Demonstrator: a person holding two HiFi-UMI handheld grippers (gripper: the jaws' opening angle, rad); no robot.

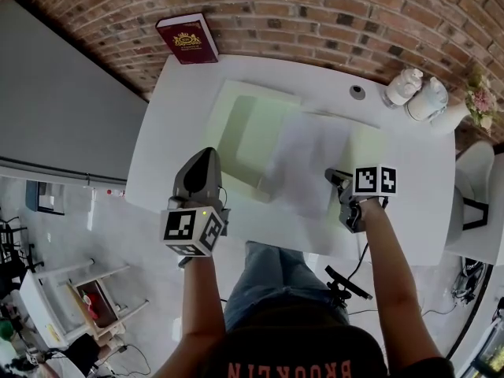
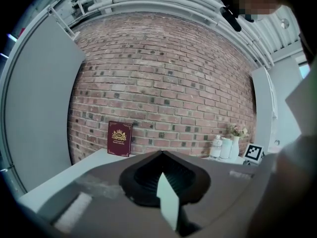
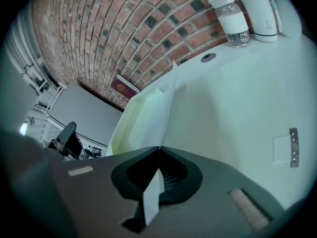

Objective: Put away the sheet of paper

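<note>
A pale green folder [image 1: 252, 132] lies open on the white table [image 1: 409, 219]. The white sheet of paper [image 1: 307, 160] slopes over the folder's right half. My right gripper [image 1: 332, 175] is shut on the sheet's near right edge. In the right gripper view the sheet [image 3: 153, 118] rises from the shut jaws of the right gripper [image 3: 158, 148], with the folder [image 3: 119, 133] to its left. My left gripper [image 1: 208, 153] is held above the folder's left side. In the left gripper view the left gripper [image 2: 161, 153] is shut on a thin pale green edge [image 2: 168, 202], apparently the folder's cover.
A dark red book [image 1: 187, 39] stands against the brick wall at the table's back left. At the back right are a white bottle [image 1: 403, 87], a white flask [image 1: 428, 99] and a vase of flowers [image 1: 479, 101]. A round cable hole [image 1: 357, 92] sits near them.
</note>
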